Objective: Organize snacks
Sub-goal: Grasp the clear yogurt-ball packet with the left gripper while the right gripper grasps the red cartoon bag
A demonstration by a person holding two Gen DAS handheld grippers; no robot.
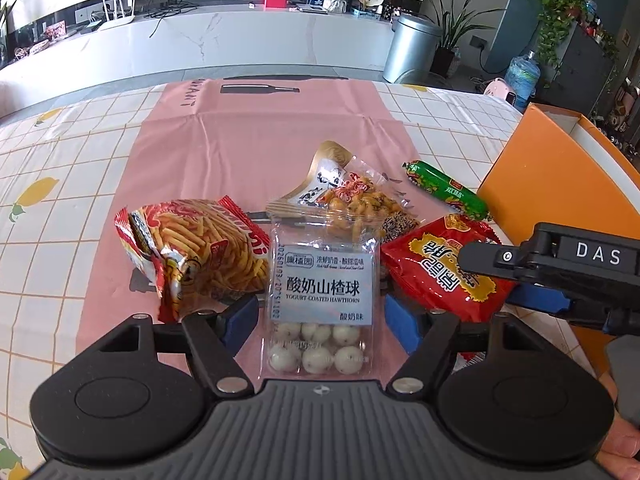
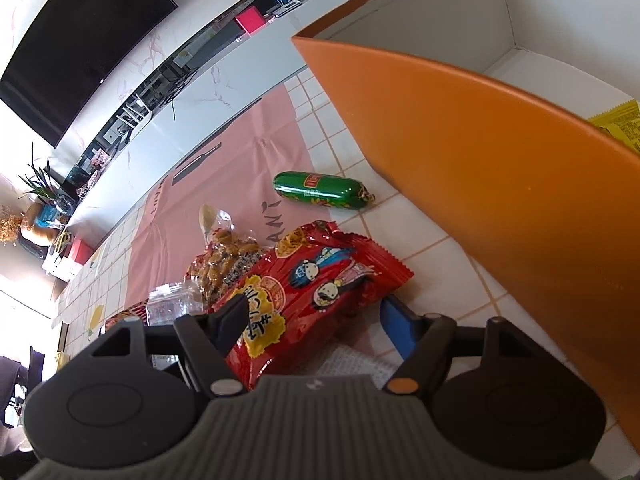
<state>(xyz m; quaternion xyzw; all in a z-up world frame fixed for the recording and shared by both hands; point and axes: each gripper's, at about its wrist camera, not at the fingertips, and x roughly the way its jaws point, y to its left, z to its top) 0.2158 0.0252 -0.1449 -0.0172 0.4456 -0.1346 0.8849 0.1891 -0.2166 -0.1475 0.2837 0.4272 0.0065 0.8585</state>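
Observation:
My left gripper (image 1: pixel 320 312) is open, its blue pads on either side of a clear packet of yogurt-coated hawthorn balls (image 1: pixel 322 300) on the pink mat. Left of it lies a red bag of fried sticks (image 1: pixel 192 256); behind it a clear bag of mixed nuts (image 1: pixel 352 196). My right gripper (image 2: pixel 316 316) is open around a red snack packet (image 2: pixel 308 292), which also shows in the left wrist view (image 1: pixel 444 264). The right gripper's finger (image 1: pixel 520 264) reaches over that packet. A green sausage (image 2: pixel 320 190) lies near the orange box (image 2: pixel 500 184).
The orange box (image 1: pixel 560 184) stands open at the table's right edge, with a yellow packet (image 2: pixel 620 124) inside. The tablecloth (image 1: pixel 60 168) has a lemon-and-grid print under the pink mat (image 1: pixel 248 136). A white counter and a metal bin (image 1: pixel 412 48) stand beyond the table.

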